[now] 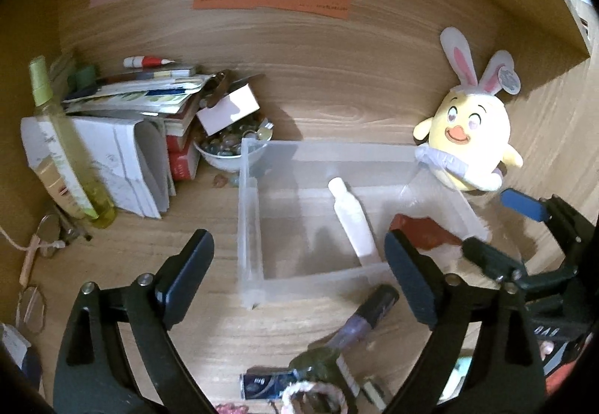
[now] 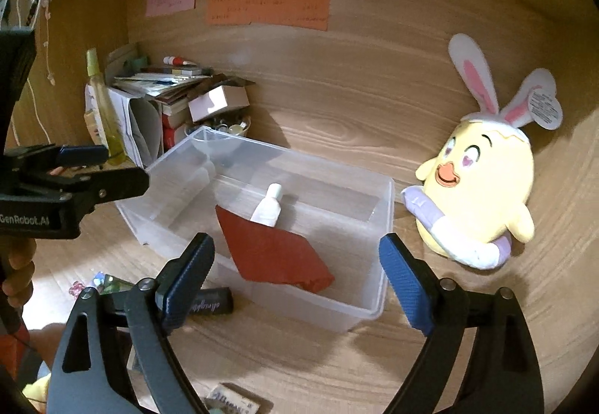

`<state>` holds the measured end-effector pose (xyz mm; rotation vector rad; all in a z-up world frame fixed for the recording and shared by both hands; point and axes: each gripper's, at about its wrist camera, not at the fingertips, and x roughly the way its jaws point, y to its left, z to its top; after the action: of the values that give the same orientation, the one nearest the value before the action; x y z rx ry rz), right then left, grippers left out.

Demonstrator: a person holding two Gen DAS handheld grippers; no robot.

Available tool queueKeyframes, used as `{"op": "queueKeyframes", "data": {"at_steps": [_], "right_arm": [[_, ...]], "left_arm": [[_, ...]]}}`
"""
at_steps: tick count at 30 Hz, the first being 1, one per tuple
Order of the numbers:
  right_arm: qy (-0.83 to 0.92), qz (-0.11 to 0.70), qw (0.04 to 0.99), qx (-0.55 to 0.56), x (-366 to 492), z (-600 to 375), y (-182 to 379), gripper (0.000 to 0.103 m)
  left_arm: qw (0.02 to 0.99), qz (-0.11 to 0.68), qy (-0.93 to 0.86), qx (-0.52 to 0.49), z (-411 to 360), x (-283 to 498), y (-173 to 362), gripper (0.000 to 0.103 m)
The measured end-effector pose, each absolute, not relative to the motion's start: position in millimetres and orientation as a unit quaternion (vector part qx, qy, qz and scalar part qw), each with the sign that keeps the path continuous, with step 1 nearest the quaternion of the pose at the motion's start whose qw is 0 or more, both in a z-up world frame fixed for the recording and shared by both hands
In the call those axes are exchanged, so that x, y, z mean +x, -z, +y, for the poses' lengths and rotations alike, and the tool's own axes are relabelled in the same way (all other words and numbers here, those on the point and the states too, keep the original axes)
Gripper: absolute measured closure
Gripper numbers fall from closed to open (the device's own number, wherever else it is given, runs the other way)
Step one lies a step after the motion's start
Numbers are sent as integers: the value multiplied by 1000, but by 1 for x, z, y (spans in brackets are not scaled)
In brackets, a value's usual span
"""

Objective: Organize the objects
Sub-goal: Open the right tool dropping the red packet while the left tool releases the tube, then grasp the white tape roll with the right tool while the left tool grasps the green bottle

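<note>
A clear plastic bin (image 1: pixel 249 226) (image 2: pixel 378 256) stands on the wooden desk. Inside lie a white bottle (image 1: pixel 353 215) (image 2: pixel 267 208) and a red flat piece (image 1: pixel 423 230) (image 2: pixel 273 253), which leans over the bottle's lower end and toward the bin's near wall. My left gripper (image 1: pixel 299 283) is open and empty, in front of the bin. My right gripper (image 2: pixel 297 283) is open and empty, just above the bin's near side; it also shows in the left wrist view (image 1: pixel 498 226). A dark bottle (image 1: pixel 359 328) (image 2: pixel 211 303) lies on the desk before the bin.
A yellow plush chick with bunny ears (image 1: pixel 473 140) (image 2: pixel 483 196) sits right of the bin. Stacked books and papers (image 1: pixel 142 121), a bowl of stones (image 1: pixel 232 146), a yellow spray bottle (image 1: pixel 63 144) and glasses (image 1: pixel 33 305) crowd the left. Small items lie near the desk front (image 1: pixel 269 382).
</note>
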<state>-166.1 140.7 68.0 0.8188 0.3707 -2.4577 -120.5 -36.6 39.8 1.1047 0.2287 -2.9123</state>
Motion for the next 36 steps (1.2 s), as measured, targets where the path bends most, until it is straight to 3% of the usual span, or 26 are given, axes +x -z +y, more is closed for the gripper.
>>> {"op": "queueKeyframes", "data": {"at_steps": [5, 25, 36], "right_arm": [[911, 114, 254, 304, -154, 156, -69, 5], [893, 108, 275, 340, -97, 179, -32, 5], [874, 91, 296, 375, -85, 176, -6, 6]], "left_arm": [[13, 69, 931, 358, -39, -103, -36, 7], [19, 86, 906, 413, -42, -49, 8, 7], [-4, 86, 893, 442, -25, -58, 29, 7]]}}
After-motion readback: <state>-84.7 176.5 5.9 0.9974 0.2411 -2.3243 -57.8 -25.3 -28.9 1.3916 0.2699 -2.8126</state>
